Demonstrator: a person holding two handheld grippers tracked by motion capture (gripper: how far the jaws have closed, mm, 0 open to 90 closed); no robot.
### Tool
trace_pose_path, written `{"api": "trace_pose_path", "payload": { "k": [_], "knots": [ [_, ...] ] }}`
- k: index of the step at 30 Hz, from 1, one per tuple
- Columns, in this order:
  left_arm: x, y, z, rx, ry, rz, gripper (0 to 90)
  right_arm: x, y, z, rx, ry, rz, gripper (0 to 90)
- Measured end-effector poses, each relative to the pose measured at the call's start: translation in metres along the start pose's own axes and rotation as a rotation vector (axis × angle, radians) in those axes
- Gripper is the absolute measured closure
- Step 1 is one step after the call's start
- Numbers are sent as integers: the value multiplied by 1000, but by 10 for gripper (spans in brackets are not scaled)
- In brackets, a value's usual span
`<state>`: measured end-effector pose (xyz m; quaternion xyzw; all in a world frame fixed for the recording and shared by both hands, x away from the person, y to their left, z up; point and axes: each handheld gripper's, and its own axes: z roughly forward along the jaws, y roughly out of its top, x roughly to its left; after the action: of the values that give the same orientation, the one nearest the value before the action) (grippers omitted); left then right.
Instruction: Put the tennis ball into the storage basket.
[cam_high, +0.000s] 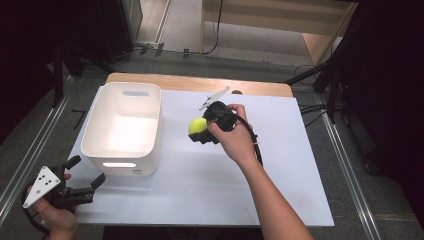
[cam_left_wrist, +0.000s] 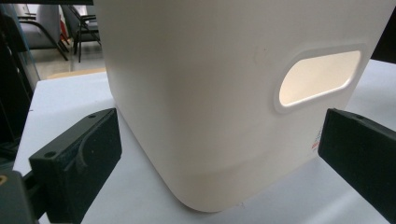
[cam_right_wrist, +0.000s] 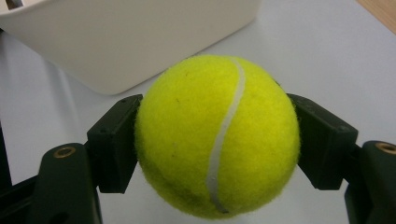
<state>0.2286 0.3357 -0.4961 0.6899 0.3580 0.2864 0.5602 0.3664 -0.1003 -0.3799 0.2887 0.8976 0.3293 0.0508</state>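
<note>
Jaws of the right gripper (cam_high: 199, 131) pressed both sides of a yellow tennis ball (cam_right_wrist: 217, 135), holding it above the white table (cam_high: 280, 165) just right of the white bin (cam_high: 100, 140). The left gripper (cam_high: 90, 172) hung at the table's near-left corner, jaws spread wide and empty, facing the bin's handle slot (cam_left_wrist: 320, 77).

A white sheet (cam_high: 210, 175) covers the wooden bench (cam_high: 200, 82). Far beyond, black cables (cam_high: 218, 30) trail across the grey floor (cam_high: 190, 25).

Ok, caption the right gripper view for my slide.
Right gripper shut on a tennis ball, white bin behind.
</note>
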Motion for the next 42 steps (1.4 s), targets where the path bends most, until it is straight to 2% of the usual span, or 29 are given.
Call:
{"api": "trace_pose_path", "payload": {
  "k": [25, 42],
  "knots": [
    [1, 0, 0, -9, -11, -5, 0, 16, 45, 14, -7, 34, -64, 235],
    [2, 0, 0, -10, -14, -10, 0, 31, 77, 17, -17, 52, -122, 235]
  ]
}}
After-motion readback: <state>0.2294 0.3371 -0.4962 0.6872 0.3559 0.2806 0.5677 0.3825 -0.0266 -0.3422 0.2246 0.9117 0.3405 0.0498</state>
